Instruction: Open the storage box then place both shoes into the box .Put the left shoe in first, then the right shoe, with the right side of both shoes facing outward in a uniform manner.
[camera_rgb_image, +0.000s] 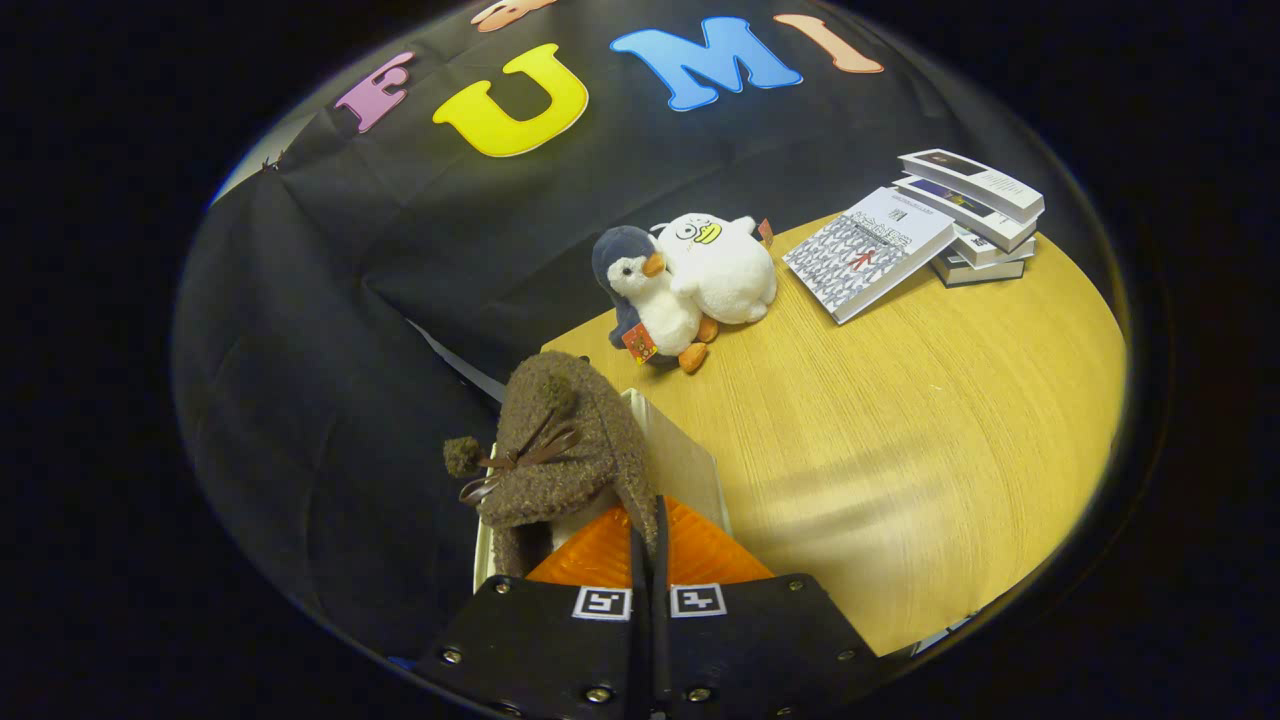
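Gripper (648, 545) fingers pressed together, narrow slit only; whether they pinch shoe edge, cannot tell. Just ahead: brown fuzzy shoe (560, 450) with pom-pom lace, lifted, tilted over pale storage box (690, 460) at table (900, 430) corner. Box lid state unclear (hidden by fingers). Judgement: one shoe mid-placement, second shoe pending. Beyond: plush penguins (690, 280), books (930, 225).

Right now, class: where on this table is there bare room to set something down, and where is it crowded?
Free: the broad table patch between the box and the books, below the penguins. Crowded: the far edge, with penguins and books, and by the fingers, pressed together beside the shoe at the box.
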